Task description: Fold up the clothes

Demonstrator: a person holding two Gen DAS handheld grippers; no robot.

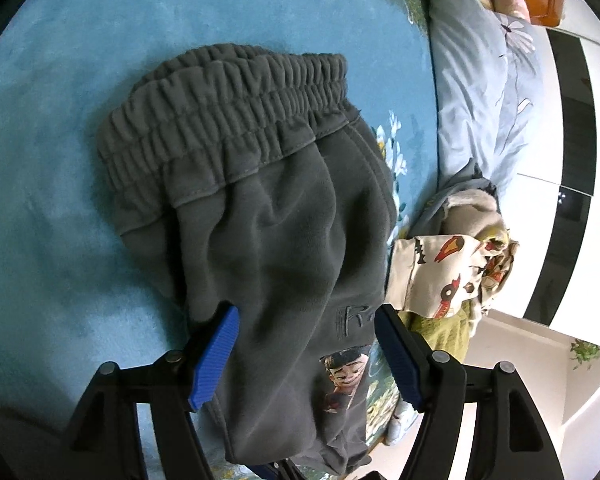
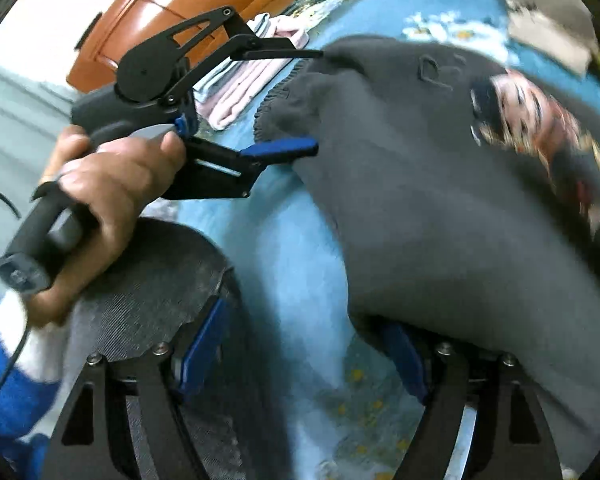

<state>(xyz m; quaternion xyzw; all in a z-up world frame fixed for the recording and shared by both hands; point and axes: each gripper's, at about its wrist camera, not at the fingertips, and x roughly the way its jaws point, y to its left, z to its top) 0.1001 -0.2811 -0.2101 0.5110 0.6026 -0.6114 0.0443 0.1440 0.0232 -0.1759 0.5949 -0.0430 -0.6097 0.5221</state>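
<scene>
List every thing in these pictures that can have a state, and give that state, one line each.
grey sweatpants: folded, lying flat.
left gripper: open, straddling the sweatpants.
right gripper: open, at the sweatpants' edge.
printed garment: crumpled, not folded.
pink cloths: folded, stacked.
</scene>
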